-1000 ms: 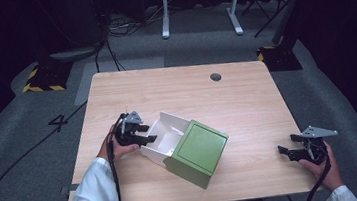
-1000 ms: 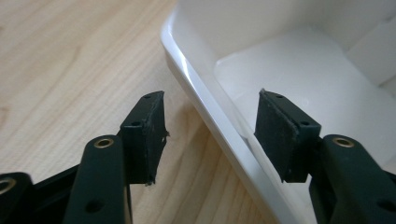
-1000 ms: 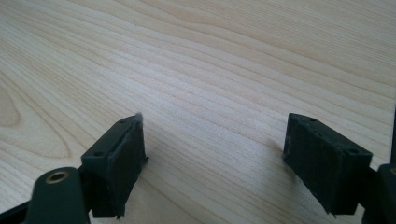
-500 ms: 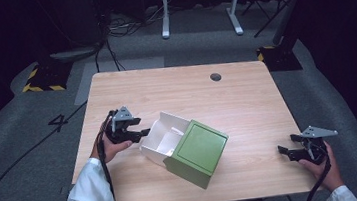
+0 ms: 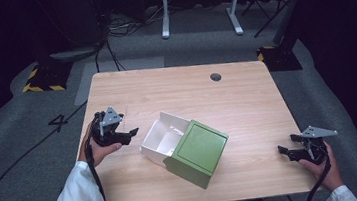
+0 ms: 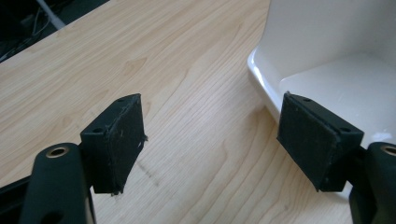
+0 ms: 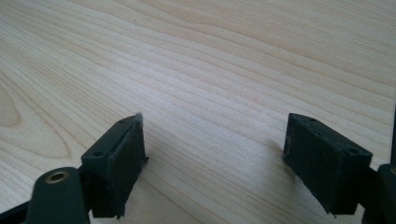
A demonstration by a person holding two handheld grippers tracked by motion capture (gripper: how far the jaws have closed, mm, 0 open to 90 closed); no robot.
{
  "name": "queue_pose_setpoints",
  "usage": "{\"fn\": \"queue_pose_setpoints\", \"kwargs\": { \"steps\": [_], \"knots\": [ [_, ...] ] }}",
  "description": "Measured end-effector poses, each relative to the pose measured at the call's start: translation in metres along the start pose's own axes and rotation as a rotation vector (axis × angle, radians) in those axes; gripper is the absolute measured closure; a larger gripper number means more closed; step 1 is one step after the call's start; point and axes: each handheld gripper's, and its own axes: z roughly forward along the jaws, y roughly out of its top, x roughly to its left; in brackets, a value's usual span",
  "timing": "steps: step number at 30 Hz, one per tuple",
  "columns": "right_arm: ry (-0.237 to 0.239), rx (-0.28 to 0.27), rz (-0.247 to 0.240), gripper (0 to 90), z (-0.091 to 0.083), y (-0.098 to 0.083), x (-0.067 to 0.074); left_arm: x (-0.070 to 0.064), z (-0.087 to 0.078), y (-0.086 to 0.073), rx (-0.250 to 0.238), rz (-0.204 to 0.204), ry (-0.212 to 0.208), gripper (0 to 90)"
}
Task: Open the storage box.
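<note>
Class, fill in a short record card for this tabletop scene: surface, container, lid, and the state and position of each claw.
Surface: light wooden table with a dark round grommet near its far edge.
Container: white box, open, with inner compartments; nothing clearly visible inside.
Lid: green lid resting tilted over the box's near-right part.
Left claw: open, holding nothing, just left of the white box, apart from it.
Right claw: open, holding nothing, over bare table near the near-right corner.
Floor: grey carpet with black-and-yellow hazard tape.

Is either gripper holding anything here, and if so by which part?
Nothing is held. The left gripper is open beside the white box; the right gripper is open above bare table.
</note>
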Motion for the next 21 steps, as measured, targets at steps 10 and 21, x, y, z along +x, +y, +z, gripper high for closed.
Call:
{"fn": "queue_pose_setpoints", "kwargs": {
  "steps": [10,21],
  "knots": [
    [0.000,0.000,0.000,20.9,0.000,0.000,0.000,-0.002,-0.014,-0.018,0.036,0.019,0.043,21.2],
    [0.000,0.000,0.000,20.9,0.000,0.000,0.000,-0.013,-0.026,-0.041,0.082,0.028,0.031,17.4]
  ]
}}
